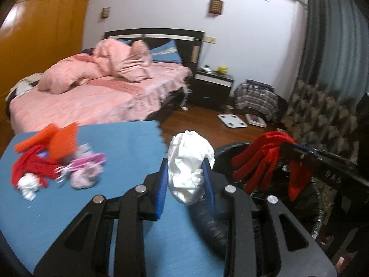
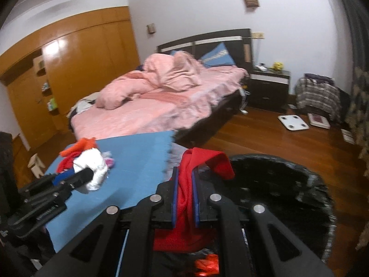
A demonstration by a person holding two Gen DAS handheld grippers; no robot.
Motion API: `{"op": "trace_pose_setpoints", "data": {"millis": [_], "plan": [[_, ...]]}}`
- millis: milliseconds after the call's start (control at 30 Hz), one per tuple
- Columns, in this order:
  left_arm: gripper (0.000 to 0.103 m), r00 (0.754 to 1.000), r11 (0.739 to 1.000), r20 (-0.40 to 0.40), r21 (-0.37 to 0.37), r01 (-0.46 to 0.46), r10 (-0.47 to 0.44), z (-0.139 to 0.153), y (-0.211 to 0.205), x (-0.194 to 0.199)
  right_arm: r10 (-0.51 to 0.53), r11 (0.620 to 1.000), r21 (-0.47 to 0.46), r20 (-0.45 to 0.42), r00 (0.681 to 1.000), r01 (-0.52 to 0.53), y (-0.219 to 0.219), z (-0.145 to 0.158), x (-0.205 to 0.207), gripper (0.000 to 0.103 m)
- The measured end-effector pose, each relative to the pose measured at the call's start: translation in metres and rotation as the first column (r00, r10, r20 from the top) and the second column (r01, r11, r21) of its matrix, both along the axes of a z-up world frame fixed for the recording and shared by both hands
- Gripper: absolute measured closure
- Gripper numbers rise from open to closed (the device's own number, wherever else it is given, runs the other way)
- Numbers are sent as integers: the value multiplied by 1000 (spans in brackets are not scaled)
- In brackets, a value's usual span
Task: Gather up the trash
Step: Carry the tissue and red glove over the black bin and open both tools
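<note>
Left gripper [image 1: 185, 175]: blue-padded fingers clamped on a crumpled white wad of paper or tissue [image 1: 189, 170], which is held above the near right corner of the blue foam mat [image 1: 129, 143]. Right gripper [image 2: 184, 196]: fingers clamped on a limp red cloth or plastic piece [image 2: 196, 170], which is draped over the pads and hangs just beside the rim of the black-lined trash bin [image 2: 288, 184].

Step judged in hand: carriage to the bin. Both items are lifted and neither is released yet. In the left wrist view the bin [image 1: 272, 180] lies just to the right of the white wad, partly hidden by the red piece [image 1: 265, 159]. A small red-orange scrap [image 2: 207, 263] is seen low down under the right gripper.

Next move, as judged: each gripper is to be brought over the bin mouth and opened; the red piece is likely to cling to the pads and may need a shake.

Surface: on the far left of the mat a heap is left, made up of an orange knitted item [image 1: 60, 140], a red garment [image 1: 32, 168], pink hangers [image 1: 85, 161] and a second white crumpled wad [image 1: 28, 184]. Some of it may be clothing, not trash; it cannot be told apart with certainty.

Room: a bed with pink bedding [image 1: 96, 92], an orange-brown wooden wardrobe [image 2: 76, 73], a dark nightstand [image 1: 212, 85], a white bathroom scale [image 1: 231, 120] on the wooden floor.
</note>
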State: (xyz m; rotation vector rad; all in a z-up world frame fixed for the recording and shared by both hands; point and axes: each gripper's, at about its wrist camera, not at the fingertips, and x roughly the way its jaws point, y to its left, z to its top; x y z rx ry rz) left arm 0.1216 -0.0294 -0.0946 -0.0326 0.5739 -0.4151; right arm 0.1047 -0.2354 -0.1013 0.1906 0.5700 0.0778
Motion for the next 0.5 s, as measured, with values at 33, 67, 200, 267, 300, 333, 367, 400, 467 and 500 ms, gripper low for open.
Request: {"op": "trace_pose_setpoints", "data": {"millis": [33, 67, 200, 267, 300, 333, 367, 400, 467, 500], "plan": [[75, 1000, 1000, 1, -1, 16, -16, 0, -8, 1, -11, 1000, -2, -4, 1000, 11, -7, -1, -3, 92], [75, 999, 999, -2, -8, 41, -41, -1, -20, 3, -24, 1000, -3, -8, 1000, 24, -13, -3, -4, 92], [75, 995, 995, -14, -16, 102, -102, -5, -52, 8, -76, 997, -7, -23, 997, 76, -39, -9, -9, 93], [73, 990, 991, -27, -22, 134, -135, -10, -66, 11, -101, 995, -6, -32, 994, 101, -50, -13, -11, 92], [71, 988, 989, -34, -25, 148, -149, -12, -73, 12, -112, 994, -3, -38, 993, 112, -56, -15, -14, 91], [62, 986, 987, -40, -27, 160, -161, -14, -78, 13, -123, 992, -2, -49, 991, 123, -61, -18, -14, 89], [49, 983, 984, -46, -34, 176, -178, -16, -83, 14, -134, 991, -6, -56, 989, 134, -66, -20, -14, 87], [45, 980, 981, -53, -41, 192, -194, -19, -86, 13, -150, 989, -11, -62, 987, 150, -71, -22, -16, 86], [39, 977, 978, -57, -38, 203, -205, -22, -88, 12, -165, 986, -18, -74, 984, 164, -76, -26, -19, 76], [38, 976, 978, -58, -36, 206, -208, -23, -88, 10, -175, 984, -24, -80, 981, 174, -78, -29, -20, 63]]}}
